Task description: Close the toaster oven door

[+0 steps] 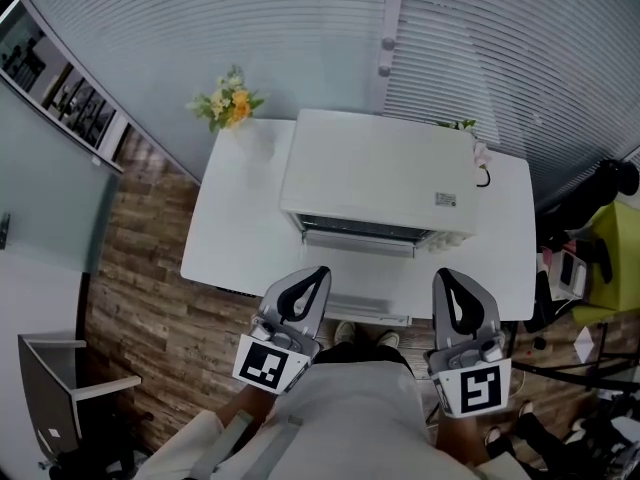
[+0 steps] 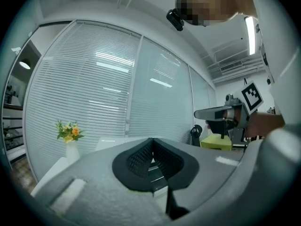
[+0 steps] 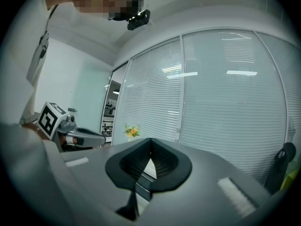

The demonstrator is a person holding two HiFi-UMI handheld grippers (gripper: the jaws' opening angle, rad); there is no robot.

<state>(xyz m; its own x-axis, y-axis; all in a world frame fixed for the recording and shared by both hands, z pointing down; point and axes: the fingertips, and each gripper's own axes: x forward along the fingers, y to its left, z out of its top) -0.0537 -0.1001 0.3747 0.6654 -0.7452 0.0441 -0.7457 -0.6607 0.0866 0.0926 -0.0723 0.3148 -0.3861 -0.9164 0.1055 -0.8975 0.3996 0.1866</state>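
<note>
The task has not begun in any way that shows. The toaster oven (image 1: 380,178) sits at the middle of the white table (image 1: 235,238), dead ahead at 12 o'clock, and its door (image 1: 360,244) stands open: a dark slot with rack wires shows under the top's front edge, and the door hangs forward of it as a pale strip towards the person. How steeply it is tilted cannot be told from above. All that is left is the whole job: reach the door and swing it up shut.

The left gripper (image 1: 312,280) hovers off the table's near edge at about 7 o'clock from the oven, the right gripper (image 1: 452,283) at about 5 o'clock. Neither touches anything. In each gripper view the ribbed black fingers (image 2: 141,157) are pressed together at their tips with nothing between them.

The oven is a boxy white case, smooth and matt, with rounded corners. The table top is plain and glossy. At 11 o'clock stands a small vase of yellow flowers (image 1: 230,103). Slatted blinds (image 1: 200,28) run behind, and the floor (image 1: 140,268) is brown wood plank.
</note>
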